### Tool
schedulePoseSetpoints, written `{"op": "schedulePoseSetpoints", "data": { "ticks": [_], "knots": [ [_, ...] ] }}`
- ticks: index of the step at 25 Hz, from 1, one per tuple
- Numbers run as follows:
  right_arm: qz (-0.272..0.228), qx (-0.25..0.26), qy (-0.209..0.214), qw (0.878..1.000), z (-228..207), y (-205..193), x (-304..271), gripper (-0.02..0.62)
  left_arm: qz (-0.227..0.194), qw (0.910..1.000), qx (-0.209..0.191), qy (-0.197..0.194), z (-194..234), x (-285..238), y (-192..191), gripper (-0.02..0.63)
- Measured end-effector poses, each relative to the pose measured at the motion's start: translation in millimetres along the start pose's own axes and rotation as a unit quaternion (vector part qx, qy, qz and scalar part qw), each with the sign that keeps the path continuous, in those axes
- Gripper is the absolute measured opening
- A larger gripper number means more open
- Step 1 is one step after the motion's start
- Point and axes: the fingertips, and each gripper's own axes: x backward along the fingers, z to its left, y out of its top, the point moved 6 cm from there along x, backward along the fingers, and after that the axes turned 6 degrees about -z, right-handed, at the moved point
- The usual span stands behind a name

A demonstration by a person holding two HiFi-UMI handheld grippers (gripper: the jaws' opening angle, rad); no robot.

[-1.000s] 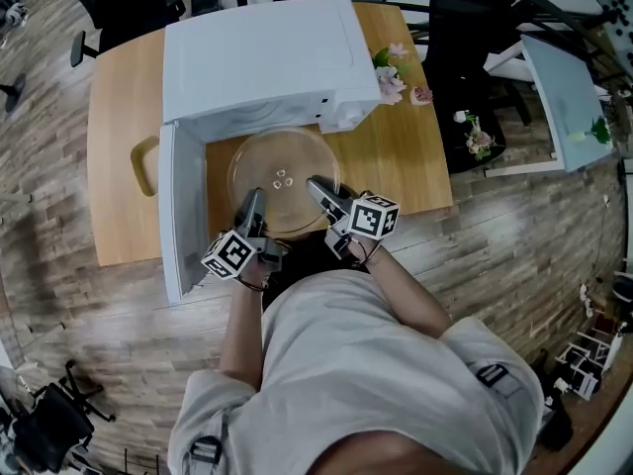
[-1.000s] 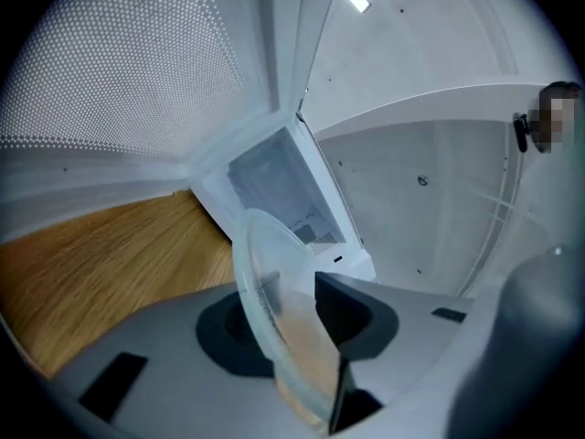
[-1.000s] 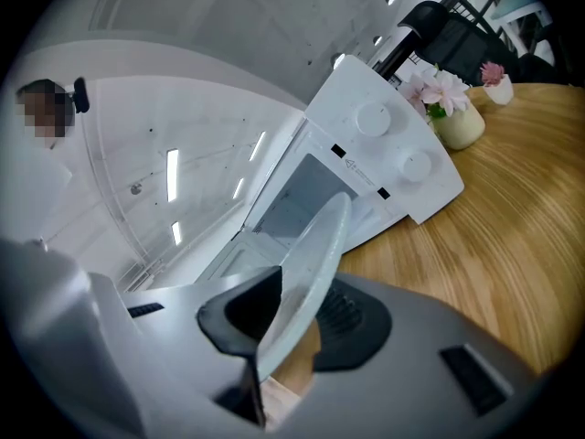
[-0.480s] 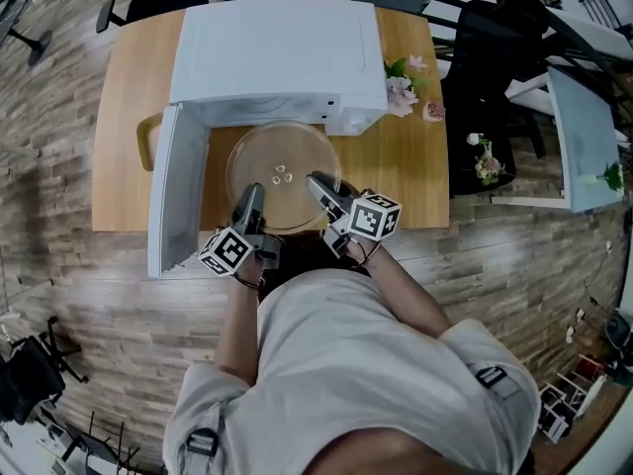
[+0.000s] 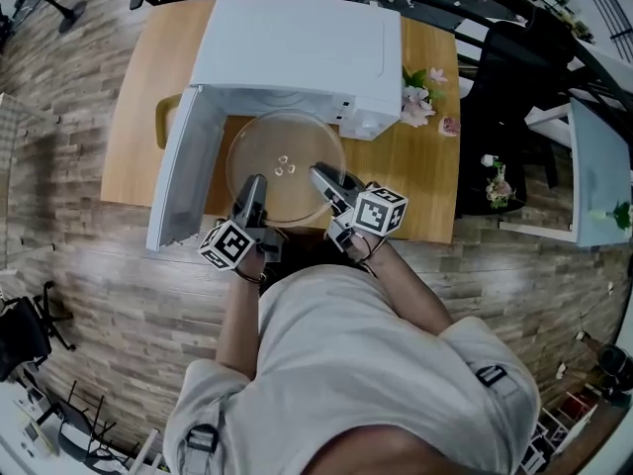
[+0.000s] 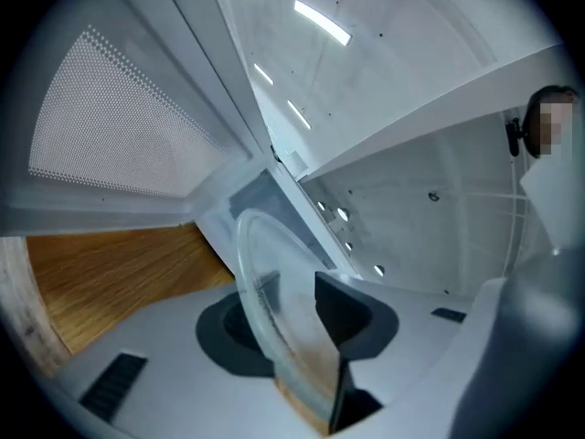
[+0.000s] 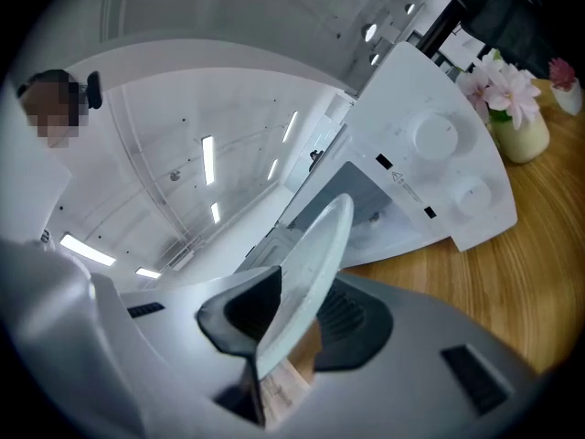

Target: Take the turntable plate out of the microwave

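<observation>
– Wooden worktop (image 5: pixel 134 117), the biggest thing here, standing on a plank floor (image 5: pixel 99 295). What sits on it

– A white microwave (image 5: pixel 297 52), with its door (image 5: pixel 183 181) swung wide open towards the left of the head view

– And the turntable plate

– The clear glass turntable plate (image 5: pixel 282 166) is held roughly level in front of the open cavity, over the worktop. Its far edge is right at the mouth, and I cannot tell whether that edge is clear of the cavity

– What carries it

– Both tongs, at its near rim. The left tongs (image 5: pixel 253 194) are clamped on the left part of that rim. In the left gripper view the glass edge sits between the dark pads (image 6: pixel 343 305), pressed from both sides. The right tongs (image 5: pixel 326 181) grip the right part the same way, the edge pinched between their pads (image 7: pixel 242 311)

– Anything smaller

– Pink and white flowers (image 5: pixel 420 102) in a small pale vase beside the microwave's right front corner, then two round knobs (image 7: pixel 431 135) on its control panel
</observation>
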Motion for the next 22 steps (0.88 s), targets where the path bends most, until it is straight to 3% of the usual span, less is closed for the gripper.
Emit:
{"op": "schedulePoseSetpoints", "data": {
  "ticks": [22],
  "knots": [
    [-0.055,0.054,0.052,0.996,55,60,-11,0.110,-0.044,0.9959,-0.045,-0.064,-61,-14,58,0.146]
  ]
}}
